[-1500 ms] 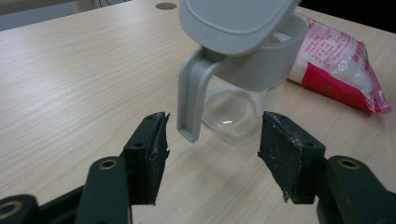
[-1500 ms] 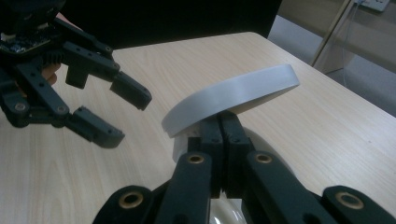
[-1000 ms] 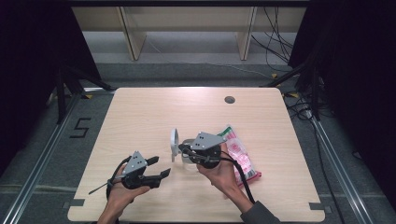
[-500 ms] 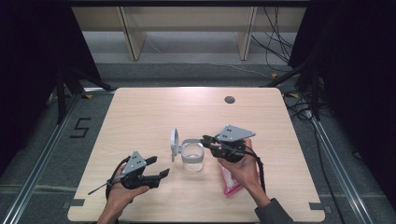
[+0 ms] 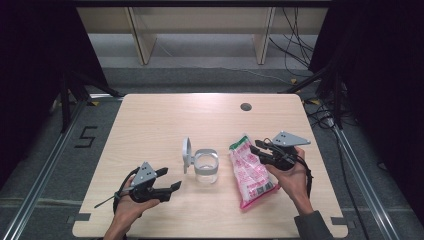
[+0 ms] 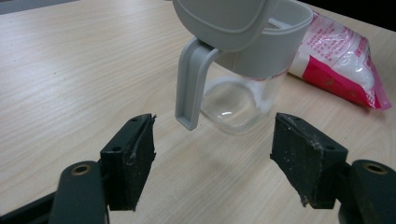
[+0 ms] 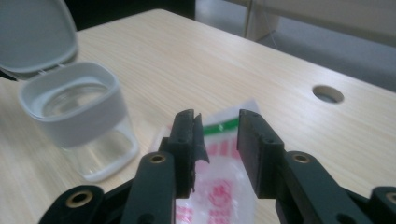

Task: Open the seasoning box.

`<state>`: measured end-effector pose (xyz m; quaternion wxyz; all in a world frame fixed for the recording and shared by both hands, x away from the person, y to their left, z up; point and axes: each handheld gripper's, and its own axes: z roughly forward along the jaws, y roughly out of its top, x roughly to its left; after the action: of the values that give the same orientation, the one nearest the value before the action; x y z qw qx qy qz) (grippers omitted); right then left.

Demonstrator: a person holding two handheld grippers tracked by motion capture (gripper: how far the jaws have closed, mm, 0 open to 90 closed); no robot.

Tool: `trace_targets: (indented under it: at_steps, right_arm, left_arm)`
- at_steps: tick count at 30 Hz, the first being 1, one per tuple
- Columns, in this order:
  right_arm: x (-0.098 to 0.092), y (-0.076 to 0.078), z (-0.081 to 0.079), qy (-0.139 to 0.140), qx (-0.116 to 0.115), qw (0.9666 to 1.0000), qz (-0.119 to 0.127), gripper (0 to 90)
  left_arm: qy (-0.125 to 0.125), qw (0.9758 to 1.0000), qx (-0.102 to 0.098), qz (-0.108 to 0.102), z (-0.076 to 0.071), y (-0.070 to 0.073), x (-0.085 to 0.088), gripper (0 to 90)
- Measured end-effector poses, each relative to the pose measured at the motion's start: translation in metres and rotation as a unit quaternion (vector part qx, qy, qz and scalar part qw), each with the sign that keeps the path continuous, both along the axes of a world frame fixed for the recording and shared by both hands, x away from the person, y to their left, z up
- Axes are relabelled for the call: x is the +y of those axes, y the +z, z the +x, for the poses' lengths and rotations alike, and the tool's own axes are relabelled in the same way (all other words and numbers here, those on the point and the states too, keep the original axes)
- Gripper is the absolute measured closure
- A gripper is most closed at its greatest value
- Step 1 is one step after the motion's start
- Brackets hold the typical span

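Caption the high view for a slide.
Open-lidded clear jar between two handheld grippers, the right gripper over a pink bag.

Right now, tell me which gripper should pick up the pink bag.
Right. The right gripper hovers, jaws just opening, at the pink bag; the left gripper sits beyond the clear jar.

You can read a big black number 5 on the floor (image 5: 88,136), left of the table (image 5: 150,125). The pink bag (image 5: 251,170) has red and white print on it, but the letters are too small and blurry for you to read.
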<state>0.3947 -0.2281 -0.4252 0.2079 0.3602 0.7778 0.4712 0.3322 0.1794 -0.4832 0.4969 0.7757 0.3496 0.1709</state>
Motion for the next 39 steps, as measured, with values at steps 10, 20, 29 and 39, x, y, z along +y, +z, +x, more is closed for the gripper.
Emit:
trace_targets:
  at_steps: [10, 20, 29, 39]
  right_arm:
    - [-0.013, -0.022, 0.015, -0.012, 0.036, 0.9991, -0.019, 59.9]
    - [-0.011, -0.034, 0.026, -0.011, 0.064, 0.9976, -0.024, 57.8]
    - [-0.003, -0.046, 0.034, 0.0, 0.104, 0.9942, -0.026, 58.4]
    - [-0.004, -0.048, 0.035, 0.026, 0.101, 0.9938, -0.039, 86.1]
  left_arm:
    - [-0.001, 1.0, -0.004, 0.004, -0.003, 0.0, -0.004, 28.9]
    - [-0.012, 0.9998, -0.004, 0.018, -0.009, -0.002, -0.012, 28.6]
    - [-0.017, 0.9996, 0.0, 0.023, -0.013, -0.006, -0.015, 28.4]
    - [-0.025, 0.9994, 0.002, 0.025, -0.019, -0.012, -0.02, 27.9]
